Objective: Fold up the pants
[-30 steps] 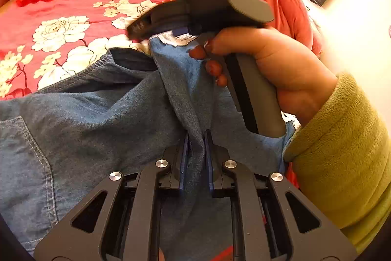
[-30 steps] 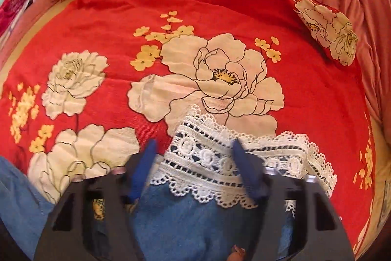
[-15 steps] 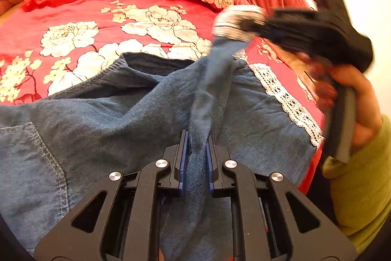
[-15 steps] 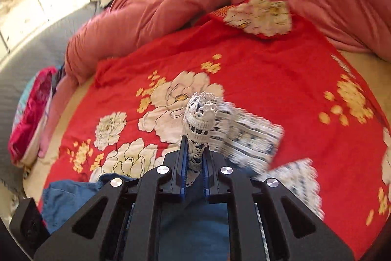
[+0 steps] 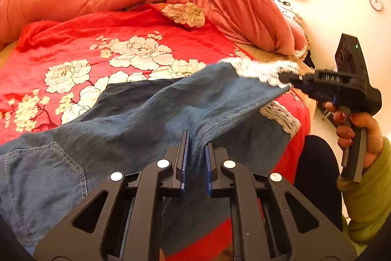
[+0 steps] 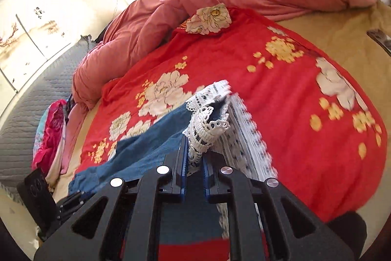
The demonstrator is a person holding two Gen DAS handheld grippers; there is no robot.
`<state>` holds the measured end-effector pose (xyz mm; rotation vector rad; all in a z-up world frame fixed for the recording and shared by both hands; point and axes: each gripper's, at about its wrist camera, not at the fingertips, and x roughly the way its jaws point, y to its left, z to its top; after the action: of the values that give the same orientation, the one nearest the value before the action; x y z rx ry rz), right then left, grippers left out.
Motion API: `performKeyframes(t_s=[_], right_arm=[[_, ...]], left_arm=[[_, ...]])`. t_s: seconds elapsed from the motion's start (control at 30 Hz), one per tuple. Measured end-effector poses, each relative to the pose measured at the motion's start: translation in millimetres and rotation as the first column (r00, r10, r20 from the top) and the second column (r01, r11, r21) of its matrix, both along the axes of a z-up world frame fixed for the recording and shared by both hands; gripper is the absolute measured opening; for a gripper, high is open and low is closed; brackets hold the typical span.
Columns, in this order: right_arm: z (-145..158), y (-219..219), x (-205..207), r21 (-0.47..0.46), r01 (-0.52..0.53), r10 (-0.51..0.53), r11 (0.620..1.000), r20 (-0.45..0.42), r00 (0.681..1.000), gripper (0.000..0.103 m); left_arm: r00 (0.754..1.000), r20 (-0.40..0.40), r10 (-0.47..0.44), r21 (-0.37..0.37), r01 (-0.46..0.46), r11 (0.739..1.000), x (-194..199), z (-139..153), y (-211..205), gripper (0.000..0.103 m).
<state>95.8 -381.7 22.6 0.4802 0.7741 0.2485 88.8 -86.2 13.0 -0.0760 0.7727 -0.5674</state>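
Jaws closed: left gripper (image 5: 194,146) clamped on blue denim pants (image 5: 136,119) mid-fabric; right gripper (image 6: 194,158) clamped on white lace hem (image 6: 207,124). Pant leg stretched between, above red floral bedspread (image 5: 73,45).

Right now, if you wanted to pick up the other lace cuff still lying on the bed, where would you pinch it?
Probably at the free lace cuff, on its outer corner near the bed edge, coming from the right side; it lies flat and exposed there, clear of the lifted leg.
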Motion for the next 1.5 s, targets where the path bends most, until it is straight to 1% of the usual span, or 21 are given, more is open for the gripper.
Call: performKeyframes(t_s=[0.17,0.33,0.37,0.4,0.43,0.47,0.53,0.6,0.67,0.8,0.93,0.97,1.03,1.07,1.1,1.13,1.2,1.27,1.33,1.4,1.5], right_arm=[[-25,-6,-20,-0.008,0.008,-0.009,1.0,-0.082,0.997,0.009],[-43,-13,-32,0.012,0.031,-0.03,0.999,-0.118,0.993,0.01],[-44,-15,-32,0.029,0.041,-0.037,0.999,-0.121,0.992,0.012],[-44,-18,-31,0.05,0.052,-0.046,0.997,-0.122,0.992,0.025],[-44,-22,-31,0.061,0.066,-0.058,0.996,-0.123,0.991,0.03],[-44,-26,-31,0.071,0.092,-0.083,0.993,-0.125,0.989,0.032],[-43,-30,-30,0.081,0.107,-0.097,0.991,-0.117,0.988,0.031],[-41,-31,-27,0.055,0.104,-0.097,0.993,-0.11,0.989,0.01],[-40,-30,-30,0.047,0.094,-0.089,0.994,-0.108,0.99,0.01],[-36,-32,-38,0.005,0.092,-0.091,0.996,-0.106,0.99,0.01],[-49,-37,-38,-0.019,0.094,-0.095,0.995,-0.157,0.983,0.012],[-54,-39,-38,-0.004,0.101,-0.1,0.995,-0.171,0.98,0.012],[-56,-40,-40,0.002,0.101,-0.099,0.995,-0.174,0.98,0.017],[-53,-41,-42,-0.008,0.106,-0.106,0.994,-0.169,0.98,0.032],[-49,-43,-45,-0.035,0.123,-0.127,0.992,-0.163,0.978,0.042],[-42,-47,-49,-0.057,0.146,-0.153,0.988,-0.143,0.978,0.044],[-31,-51,-56,-0.049,0.149,-0.153,0.988,-0.1,0.983,0.044],[-18,-42,-60,-0.123,0.121,-0.128,0.985,-0.053,0.99,0.049],[-6,-22,-65,-0.219,0.064,-0.063,0.974,0.011,0.998,0.051],[-1,9,-67,-0.316,-0.027,0.045,0.948,0.051,0.998,0.054],[-5,51,-71,-0.448,-0.147,0.197,0.882,0.067,0.978,0.054]], left_arm=[[0.999,-0.008,-0.036,0.03,0.036,0.999,-12,-8,-6,0.005],[0.999,-0.03,-0.04,0.06,0.042,0.997,-20,-22,-6,0.006],[0.999,-0.034,-0.038,0.068,0.04,0.997,-18,-25,-7,0.006],[0.999,-0.038,-0.037,0.073,0.04,0.997,-18,-27,-8,0.006],[0.999,-0.038,-0.035,0.078,0.037,0.996,-17,-29,-9,0.005],[0.999,-0.038,-0.037,0.081,0.039,0.996,-17,-30,-9,0.005],[0.998,-0.041,-0.042,0.084,0.046,0.995,-17,-33,-9,0.005],[0.998,-0.038,-0.046,0.09,0.049,0.995,-17,-33,-10,0.005],[0.998,-0.033,-0.049,0.09,0.052,0.995,-19,-31,-9,0.003],[0.996,-0.009,-0.09,0.095,0.09,0.991,-28,-24,-12,0.003],[0.993,-0.008,-0.118,0.148,0.118,0.982,-35,-32,-19,0.003],[0.993,-0.015,-0.117,0.156,0.118,0.981,-35,-35,-21,0.003],[0.992,-0.022,-0.121,0.169,0.123,0.978,-36,-40,-23,0.003],[0.992,-0.024,-0.12,0.171,0.123,0.978,-36,-41,-23,0.003],[0.993,-0.027,-0.119,0.173,0.121,0.977,-35,-42,-23,0.003],[0.992,-0.029,-0.119,0.171,0.122,0.978,-36,-42,-22,0.004],[0.992,-0.025,-0.122,0.167,0.125,0.978,-38,-41,-21,0.008],[0.991,-0.023,-0.128,0.159,0.13,0.979,-42,-39,-21,0.023],[0.992,-0.017,-0.126,0.151,0.127,0.98,-49,-36,-18,0.03],[0.995,-0.008,-0.101,0.133,0.101,0.986,-58,-30,-9,0.03],[1.0,0.006,-0.021,0.108,0.02,0.994,-67,-19,14,0.031]])
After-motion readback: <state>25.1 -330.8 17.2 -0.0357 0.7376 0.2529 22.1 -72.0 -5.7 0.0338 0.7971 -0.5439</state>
